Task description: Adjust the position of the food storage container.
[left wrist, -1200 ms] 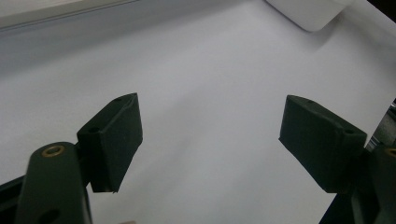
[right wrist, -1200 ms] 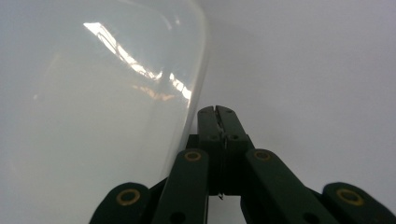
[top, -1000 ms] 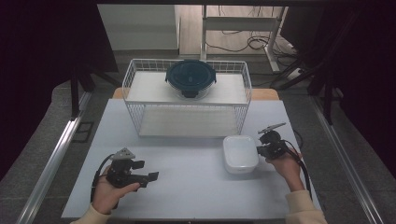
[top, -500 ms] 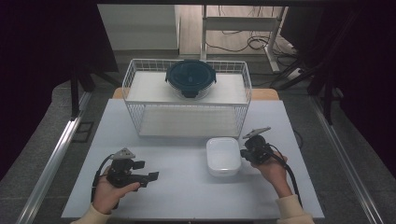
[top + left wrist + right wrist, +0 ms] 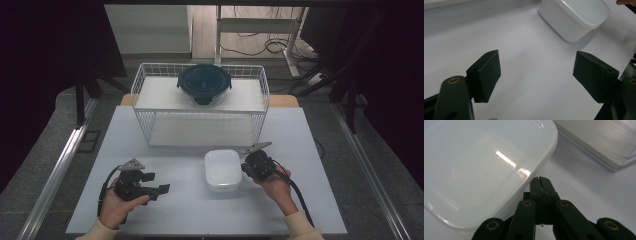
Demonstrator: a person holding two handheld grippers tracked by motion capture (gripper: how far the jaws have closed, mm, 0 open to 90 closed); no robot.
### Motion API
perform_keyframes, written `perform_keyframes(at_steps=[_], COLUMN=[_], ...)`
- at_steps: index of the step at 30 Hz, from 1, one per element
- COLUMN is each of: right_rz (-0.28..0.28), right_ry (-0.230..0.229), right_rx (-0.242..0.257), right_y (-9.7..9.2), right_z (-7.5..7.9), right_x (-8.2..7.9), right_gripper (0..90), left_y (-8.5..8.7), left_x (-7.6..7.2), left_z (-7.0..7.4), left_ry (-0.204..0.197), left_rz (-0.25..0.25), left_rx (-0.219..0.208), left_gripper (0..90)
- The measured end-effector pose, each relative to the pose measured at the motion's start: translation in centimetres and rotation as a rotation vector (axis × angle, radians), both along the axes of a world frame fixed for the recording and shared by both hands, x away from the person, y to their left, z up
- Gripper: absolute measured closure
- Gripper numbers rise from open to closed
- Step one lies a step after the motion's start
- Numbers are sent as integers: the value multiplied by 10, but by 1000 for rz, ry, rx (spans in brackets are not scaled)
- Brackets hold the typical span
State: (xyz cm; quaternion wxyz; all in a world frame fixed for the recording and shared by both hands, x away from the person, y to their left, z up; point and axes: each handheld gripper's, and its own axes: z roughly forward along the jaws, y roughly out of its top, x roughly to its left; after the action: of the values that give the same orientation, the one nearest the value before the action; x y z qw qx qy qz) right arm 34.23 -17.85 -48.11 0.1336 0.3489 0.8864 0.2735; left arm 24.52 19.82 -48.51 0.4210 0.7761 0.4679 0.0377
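A white lidded plastic container (image 5: 222, 169) sits on the white table, right of centre. My right gripper (image 5: 245, 167) is shut with nothing between its jaws, and its tip rests against the container's right side. In the right gripper view the closed tip (image 5: 541, 181) meets the container (image 5: 481, 167) just under its rim. My left gripper (image 5: 157, 182) stands open near the front left, held in a hand, empty. The left gripper view has its gripper (image 5: 536, 75) wide apart over bare table, the container (image 5: 576, 17) farther off.
A white wire basket rack (image 5: 145, 85) stands at the back of the table (image 5: 310, 150). A dark blue round lidded container (image 5: 204, 84) sits on its top shelf. Cables trail from both grippers toward the front edge.
My right gripper has moved left across the table, and the white container has slid left with it. The left gripper has stayed where it was.
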Motion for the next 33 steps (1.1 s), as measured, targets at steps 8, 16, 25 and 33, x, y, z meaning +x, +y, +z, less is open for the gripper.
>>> perform_keyframes(at_steps=[8,16,25,33], right_rz=[61,92,98,79], right_ry=[15,8,-18,-48], right_rx=[14,9,7,-12], right_y=[20,35,42,39], right_z=[-3,-4,-8,-3], right_x=[-8,-14,-17,-20], right_gripper=[896,896,896,896], left_y=[-1,0,-1,2], left_x=[0,1,1,1], left_z=[0,-3,-3,-2], left_ry=[2,10,11,7], left_rz=[-2,-3,-7,4], left_rx=[-1,0,-1,-10], left_gripper=[213,214,214,215])
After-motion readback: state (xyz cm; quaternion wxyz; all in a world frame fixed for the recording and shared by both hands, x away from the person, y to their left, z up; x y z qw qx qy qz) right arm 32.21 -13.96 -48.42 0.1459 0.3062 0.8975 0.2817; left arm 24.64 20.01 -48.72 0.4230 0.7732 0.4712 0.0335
